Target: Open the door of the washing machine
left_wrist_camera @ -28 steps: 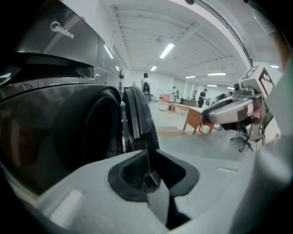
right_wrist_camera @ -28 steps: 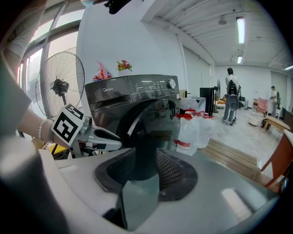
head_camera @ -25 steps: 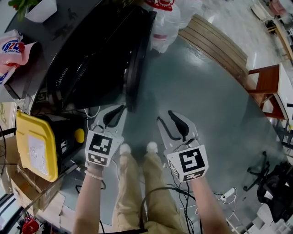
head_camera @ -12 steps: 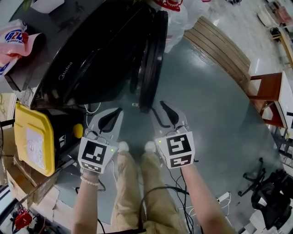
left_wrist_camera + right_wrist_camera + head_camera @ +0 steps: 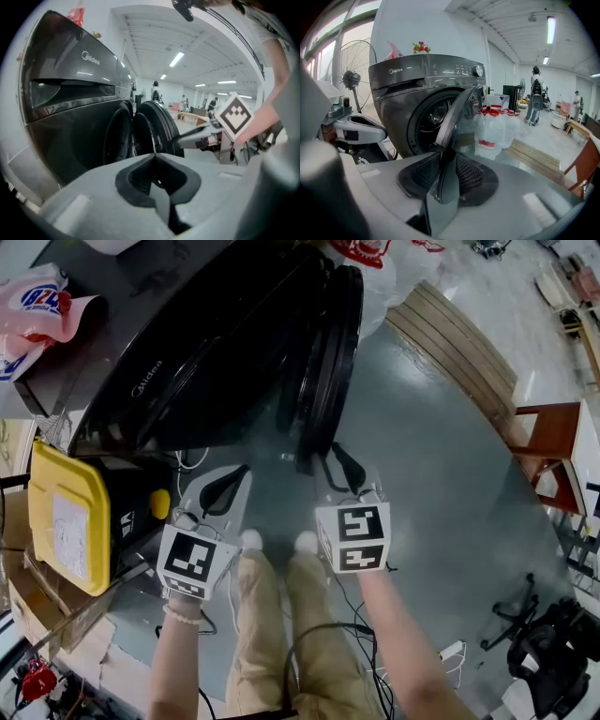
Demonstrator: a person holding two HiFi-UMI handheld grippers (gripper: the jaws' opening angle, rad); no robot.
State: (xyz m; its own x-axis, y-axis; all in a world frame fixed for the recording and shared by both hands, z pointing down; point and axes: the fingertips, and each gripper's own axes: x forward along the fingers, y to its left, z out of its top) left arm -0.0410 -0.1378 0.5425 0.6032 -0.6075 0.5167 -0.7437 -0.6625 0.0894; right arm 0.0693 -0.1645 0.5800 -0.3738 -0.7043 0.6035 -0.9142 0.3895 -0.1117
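The dark grey washing machine [image 5: 187,362] stands at the upper left, its round door [image 5: 330,362] swung partly out and seen edge-on. My right gripper [image 5: 339,465] is at the door's lower rim. In the right gripper view the rim [image 5: 459,117] runs between the jaws [image 5: 445,161]; they have just been closing, and both pads touch it. My left gripper [image 5: 228,486] hangs shut and empty in front of the machine, left of the door. From the left gripper view the door [image 5: 157,126] stands ahead of the closed tips [image 5: 154,157].
A yellow box [image 5: 61,526] sits left of the machine, and a pink packet [image 5: 37,306] lies on its top. White plastic bags [image 5: 375,268] and wooden planks [image 5: 459,343] lie beyond the door. A brown chair [image 5: 553,437] is at the right, with cables [image 5: 366,634] on the floor.
My right gripper has moved up and left to the door's rim, and its jaws have narrowed around it. The door appears further out from the machine. The left gripper has barely shifted.
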